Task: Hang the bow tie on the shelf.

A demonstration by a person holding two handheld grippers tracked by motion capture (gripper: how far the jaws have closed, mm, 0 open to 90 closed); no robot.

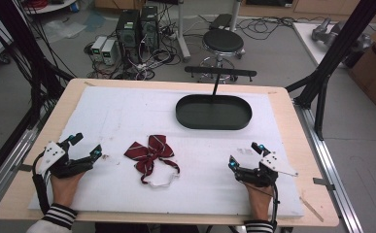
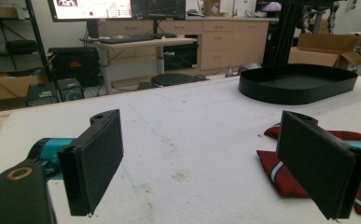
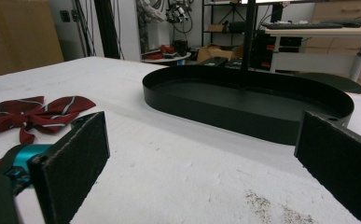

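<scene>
Nearest the person, the left gripper (image 1: 86, 144) rests on the white foam mat (image 1: 127, 116) at the near left, jaws spread wide with nothing between them. The left gripper view shows its two black pads (image 2: 94, 158) well apart over bare, slightly soiled mat. The right gripper (image 1: 245, 154) sits at the near right of the mat, jaws likewise spread wide and gripping nothing. In the right gripper view the pads (image 3: 73, 163) frame only white foam.

Between the two grippers, a little farther in, lies a dark red striped bow tie (image 1: 149, 151) flat on the mat, apart from both tools. A thin white strap loops from it toward the near edge. In the left gripper view the bow tie (image 2: 281, 175) lies partly behind the right-hand pad.

Farther back, right of centre, stands a shallow black oval tray (image 1: 213, 122). Its floor looks bare in the right gripper view (image 3: 243, 100), though the dark surface makes small things hard to rule out. A thin black post rises from the tray's far side to a crossbar (image 1: 220, 72).

Beyond the table are a round stool (image 1: 222, 41) and computer towers (image 1: 137, 26) on the floor.
</scene>
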